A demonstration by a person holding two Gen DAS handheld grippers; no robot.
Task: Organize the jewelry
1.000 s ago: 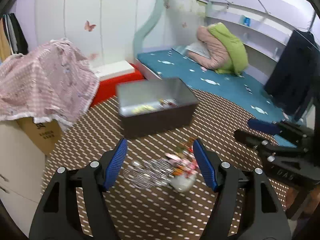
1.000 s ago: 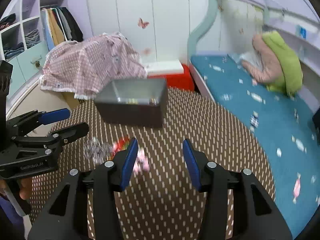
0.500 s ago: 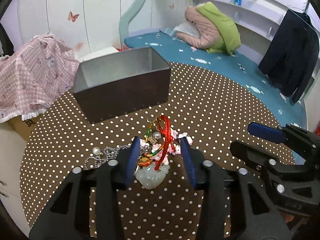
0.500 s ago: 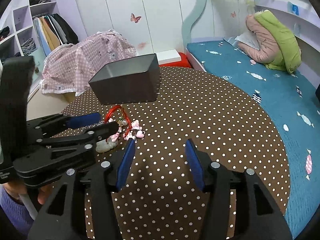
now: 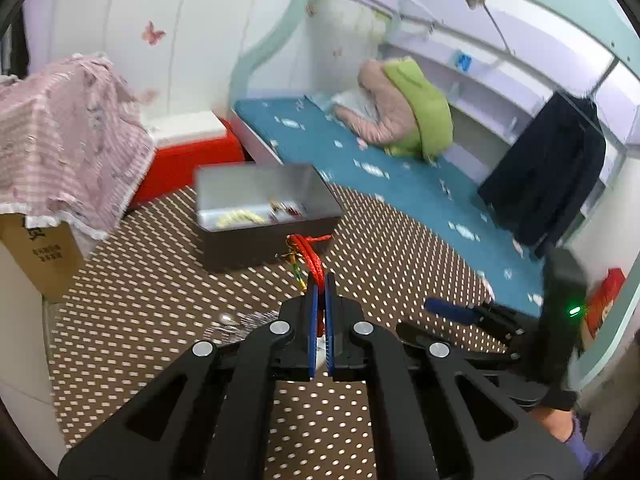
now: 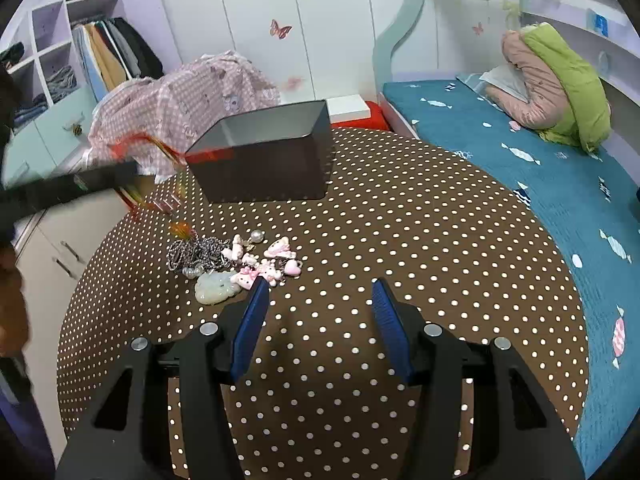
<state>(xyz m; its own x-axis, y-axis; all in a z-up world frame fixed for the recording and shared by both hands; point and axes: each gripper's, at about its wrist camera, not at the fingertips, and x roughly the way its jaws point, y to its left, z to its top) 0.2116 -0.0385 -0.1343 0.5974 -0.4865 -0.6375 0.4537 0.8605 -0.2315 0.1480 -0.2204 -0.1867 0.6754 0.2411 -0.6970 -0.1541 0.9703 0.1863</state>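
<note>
Partway done: a few pieces already in box point(image 5: 260, 200). Left gripper point(image 5: 319, 292) pinched tight on red cord point(image 5: 310, 254), lifted toward box. Right gripper point(image 6: 318, 316) spread, empty. Pink charms point(image 6: 266, 266), jade pendant point(image 6: 216, 288), chain point(image 6: 192, 252) remaining on table point(image 6: 400, 240).

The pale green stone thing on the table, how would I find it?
Look at the brown polka-dot table, in front of the dark box. A little jewelry pile lies there. At its near edge sits the pale green pendant, flat, smooth and the biggest piece, unlike the pink charms.
</note>
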